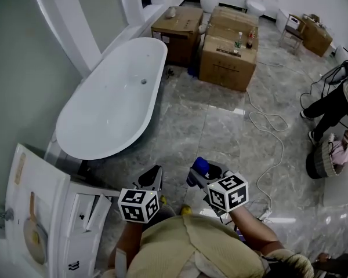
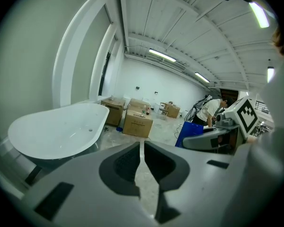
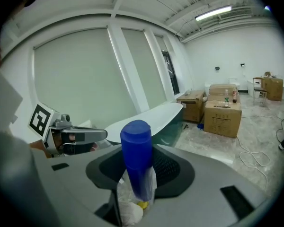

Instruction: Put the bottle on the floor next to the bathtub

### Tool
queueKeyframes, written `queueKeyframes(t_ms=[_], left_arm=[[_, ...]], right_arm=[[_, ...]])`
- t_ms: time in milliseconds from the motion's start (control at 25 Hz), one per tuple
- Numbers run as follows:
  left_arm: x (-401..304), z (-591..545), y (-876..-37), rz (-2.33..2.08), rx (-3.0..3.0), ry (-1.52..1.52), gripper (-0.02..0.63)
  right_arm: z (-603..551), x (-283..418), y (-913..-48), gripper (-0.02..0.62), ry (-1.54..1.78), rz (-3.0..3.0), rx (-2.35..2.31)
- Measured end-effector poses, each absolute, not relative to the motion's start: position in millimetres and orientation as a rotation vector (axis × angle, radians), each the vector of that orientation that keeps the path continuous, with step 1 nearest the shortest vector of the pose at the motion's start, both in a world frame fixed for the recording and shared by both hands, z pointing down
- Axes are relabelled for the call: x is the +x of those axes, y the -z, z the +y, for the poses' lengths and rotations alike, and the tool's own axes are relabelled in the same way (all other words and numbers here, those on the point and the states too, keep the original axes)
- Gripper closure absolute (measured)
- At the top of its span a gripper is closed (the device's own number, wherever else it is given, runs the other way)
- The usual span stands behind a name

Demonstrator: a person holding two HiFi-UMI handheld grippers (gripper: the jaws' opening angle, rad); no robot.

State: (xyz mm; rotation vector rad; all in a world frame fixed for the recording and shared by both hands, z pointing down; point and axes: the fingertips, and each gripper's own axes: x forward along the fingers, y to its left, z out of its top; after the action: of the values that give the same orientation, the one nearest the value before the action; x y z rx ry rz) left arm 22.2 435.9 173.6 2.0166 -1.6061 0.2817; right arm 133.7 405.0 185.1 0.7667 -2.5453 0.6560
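A white oval bathtub [image 1: 113, 97] stands on the grey marble floor at the left. My right gripper [image 1: 204, 171] is held over the floor just right of the tub's near end, shut on a blue bottle [image 1: 200, 165]. In the right gripper view the bottle [image 3: 136, 160] stands upright between the jaws of the gripper [image 3: 138, 178], its blue top towards the camera. My left gripper [image 1: 153, 179] hovers beside it, closer to the tub. Its jaws [image 2: 142, 148] are shut with nothing between them. The tub [image 2: 57, 131] shows at the left in the left gripper view.
Several cardboard boxes [image 1: 229, 54] with bottles on top stand beyond the tub. A white cable [image 1: 269, 123] snakes over the floor to the right. A person [image 1: 336, 103] bends over a basket [image 1: 323, 158] at the right edge. A white cabinet [image 1: 40, 213] sits at the lower left.
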Motion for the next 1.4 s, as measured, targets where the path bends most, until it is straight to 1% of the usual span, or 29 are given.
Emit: queueKeyframes(t_ms=[400, 720, 1160, 1400], left_arm=[[28.3, 409.9, -179.0, -1.569, 2.043, -0.316, 0.526], [17.2, 361.4, -189.6, -1.543, 2.057, -0.338, 0.526], [-12.1, 278.9, -195.1, -1.468, 2.084, -0.388, 0.526], [-39.0, 243.7, -198.8, -1.456, 2.079, -0.398, 0.526]], right_arm=[[385.2, 133.5, -190.6, 0.430, -0.668, -2.538, 0.779], [342.7, 126.6, -200.2, 0.430, -0.678, -2.501, 0.823], [267.5, 88.7, -204.2, 0.430, -0.698, -2.465, 0.832], [231.0, 61.0, -205.8, 0.430, -0.696, -2.443, 0.834]])
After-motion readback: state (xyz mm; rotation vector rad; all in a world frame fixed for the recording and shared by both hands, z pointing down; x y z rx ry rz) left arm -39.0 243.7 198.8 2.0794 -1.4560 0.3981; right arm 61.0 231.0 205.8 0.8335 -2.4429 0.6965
